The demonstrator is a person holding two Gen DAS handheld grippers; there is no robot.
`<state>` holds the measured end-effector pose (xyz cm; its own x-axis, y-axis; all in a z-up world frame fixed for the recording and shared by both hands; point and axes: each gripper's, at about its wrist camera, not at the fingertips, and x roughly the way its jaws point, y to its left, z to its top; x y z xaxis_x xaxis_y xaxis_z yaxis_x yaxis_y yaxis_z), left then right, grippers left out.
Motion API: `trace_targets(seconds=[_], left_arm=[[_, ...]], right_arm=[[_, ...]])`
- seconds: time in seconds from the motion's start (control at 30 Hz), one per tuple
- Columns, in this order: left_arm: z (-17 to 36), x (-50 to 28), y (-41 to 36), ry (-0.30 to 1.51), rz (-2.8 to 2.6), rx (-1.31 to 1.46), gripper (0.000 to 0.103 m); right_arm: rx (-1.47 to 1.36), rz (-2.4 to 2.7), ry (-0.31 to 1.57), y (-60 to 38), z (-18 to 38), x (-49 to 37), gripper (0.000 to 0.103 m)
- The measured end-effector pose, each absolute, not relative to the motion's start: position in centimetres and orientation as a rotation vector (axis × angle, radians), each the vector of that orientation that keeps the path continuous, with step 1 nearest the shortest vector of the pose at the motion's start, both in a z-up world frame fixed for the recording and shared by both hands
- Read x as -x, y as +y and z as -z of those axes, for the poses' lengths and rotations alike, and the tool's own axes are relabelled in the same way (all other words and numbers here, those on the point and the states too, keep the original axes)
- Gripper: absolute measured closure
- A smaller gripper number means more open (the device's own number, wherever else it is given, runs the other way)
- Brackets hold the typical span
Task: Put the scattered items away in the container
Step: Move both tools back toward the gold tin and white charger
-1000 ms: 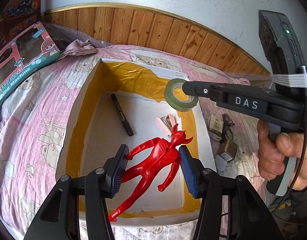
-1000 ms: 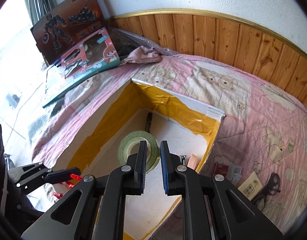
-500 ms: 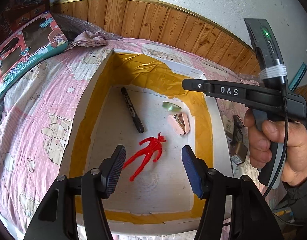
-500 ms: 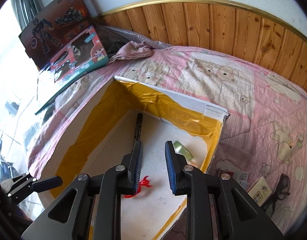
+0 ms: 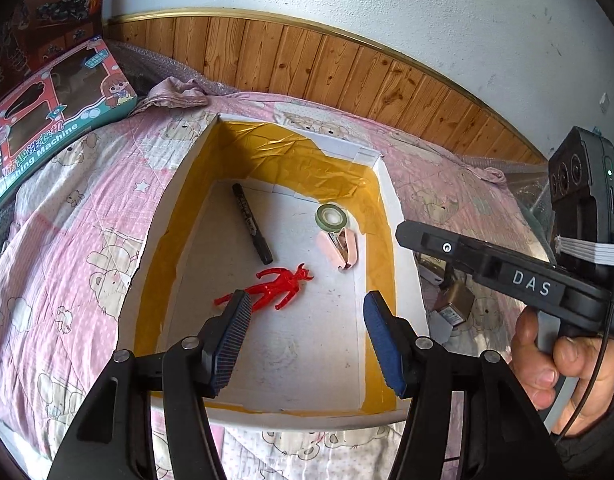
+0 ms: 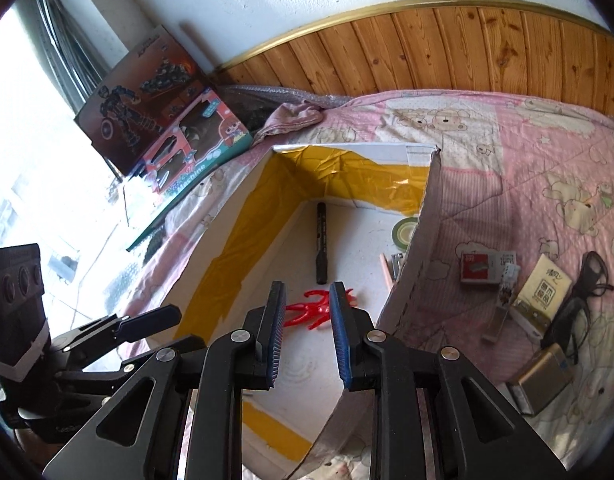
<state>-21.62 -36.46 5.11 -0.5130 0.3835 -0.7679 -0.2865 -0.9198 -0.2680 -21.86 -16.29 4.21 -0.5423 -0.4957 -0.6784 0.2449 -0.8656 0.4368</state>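
Both grippers, left [image 5: 305,338] and right [image 6: 307,332], jaws apart and empty, above the box [image 5: 403,280] holding red figure [image 5: 277,290], marker [image 5: 251,222], tape [image 5: 331,216].

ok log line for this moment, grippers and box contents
left gripper open, empty | right gripper open, empty | white cardboard box: red toy figure, black marker, green tape roll, pink stapler

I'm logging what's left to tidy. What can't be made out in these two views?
- Stapler: right wrist view, mostly hidden by the box wall.
- Items on the quilt: left wrist view, blocked by the right gripper.
- Card print: too small to read.
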Motion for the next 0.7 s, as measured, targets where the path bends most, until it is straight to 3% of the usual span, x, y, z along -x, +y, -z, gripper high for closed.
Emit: trace_targets(seconds=[0.7], left_arm=[[-8.8,11.8,-32.4,-0.081,-2.379,1.118,0.043]], right_arm=[[-1.156,2.414,-0.637,-11.2,-3.0,9.6,0.078]])
